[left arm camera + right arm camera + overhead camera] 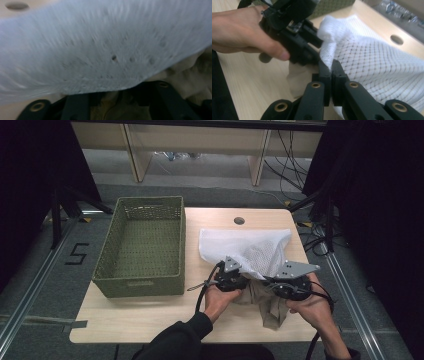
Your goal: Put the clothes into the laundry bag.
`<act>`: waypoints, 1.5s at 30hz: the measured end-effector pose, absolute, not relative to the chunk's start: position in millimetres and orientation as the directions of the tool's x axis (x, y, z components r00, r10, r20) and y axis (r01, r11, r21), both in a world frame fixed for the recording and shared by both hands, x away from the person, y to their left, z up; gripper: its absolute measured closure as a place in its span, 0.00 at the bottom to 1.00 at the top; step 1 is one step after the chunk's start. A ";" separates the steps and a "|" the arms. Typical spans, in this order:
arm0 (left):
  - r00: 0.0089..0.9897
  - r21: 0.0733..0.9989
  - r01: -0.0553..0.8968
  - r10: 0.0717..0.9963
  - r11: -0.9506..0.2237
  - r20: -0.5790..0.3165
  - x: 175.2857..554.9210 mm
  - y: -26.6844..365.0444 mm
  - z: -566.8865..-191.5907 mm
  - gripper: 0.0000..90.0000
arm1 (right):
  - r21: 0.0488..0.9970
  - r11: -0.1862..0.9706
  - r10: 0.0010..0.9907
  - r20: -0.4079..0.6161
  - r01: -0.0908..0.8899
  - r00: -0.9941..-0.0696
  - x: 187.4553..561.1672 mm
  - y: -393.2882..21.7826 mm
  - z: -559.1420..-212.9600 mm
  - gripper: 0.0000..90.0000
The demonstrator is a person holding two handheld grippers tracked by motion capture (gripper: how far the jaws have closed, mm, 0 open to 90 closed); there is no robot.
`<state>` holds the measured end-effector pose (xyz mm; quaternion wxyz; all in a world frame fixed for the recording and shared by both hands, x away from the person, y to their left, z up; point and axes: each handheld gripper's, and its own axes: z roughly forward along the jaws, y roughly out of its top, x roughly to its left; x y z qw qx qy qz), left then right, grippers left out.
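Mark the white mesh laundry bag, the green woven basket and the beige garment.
white mesh laundry bag [250,247], high view, on the flat upper panel.
green woven basket [142,287], high view, on the near outer wall.
beige garment [272,312], high view, on the part hanging out below the bag's mouth.

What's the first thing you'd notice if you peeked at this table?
The white mesh bag, spread on the right half of the wooden table, with the right gripper pinched shut on its near edge. The left gripper works beside it, over a crumpled beige cloth. An empty green basket stands on the left.
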<state>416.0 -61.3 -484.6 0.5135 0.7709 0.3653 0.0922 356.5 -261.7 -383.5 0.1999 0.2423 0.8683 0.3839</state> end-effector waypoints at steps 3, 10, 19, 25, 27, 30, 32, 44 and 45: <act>0.724 0.839 0.494 0.642 -0.227 -0.253 410.4 -48.8 -482.5 0.51 | 0.748 0.595 0.580 -0.146 0.294 -0.801 357.7 -264.5 -392.6 1.00; 0.735 0.820 0.491 0.646 -0.295 -0.208 398.8 -2.7 -477.7 0.34 | 0.740 0.601 0.581 -0.144 0.302 -0.801 358.7 -264.3 -397.9 1.00; 0.798 0.809 0.483 0.550 -0.335 -0.248 397.5 -48.0 -502.9 0.88 | 0.724 0.614 0.576 -0.140 0.313 -0.806 358.8 -259.2 -403.3 0.99; 0.796 0.807 0.493 0.543 -0.326 -0.267 393.7 -55.1 -505.2 0.83 | 0.704 0.612 0.592 -0.107 0.359 -0.799 362.2 -259.6 -420.1 0.99; 0.793 0.801 0.487 0.561 -0.348 -0.238 390.2 -44.7 -501.0 0.66 | 0.698 0.620 0.587 -0.109 0.359 -0.802 363.4 -262.8 -421.0 0.99; 0.768 0.814 0.494 0.593 -0.307 -0.243 389.6 -18.9 -491.5 0.49 | 0.698 0.620 0.586 -0.108 0.359 -0.803 363.8 -263.8 -420.8 0.99; 0.736 0.824 0.509 0.623 -0.249 -0.266 394.6 -3.7 -487.7 0.47 | 0.699 0.623 0.582 -0.115 0.351 -0.805 364.6 -263.0 -421.1 0.99; 0.790 0.800 0.473 0.581 -0.370 -0.198 420.7 -34.5 -517.4 0.66 | 0.698 0.622 0.584 -0.113 0.354 -0.804 366.2 -262.9 -420.5 0.99; 0.791 0.808 0.469 0.576 -0.357 -0.205 420.8 -38.2 -518.0 0.78 | 0.697 0.623 0.582 -0.111 0.354 -0.805 366.6 -262.9 -420.8 0.99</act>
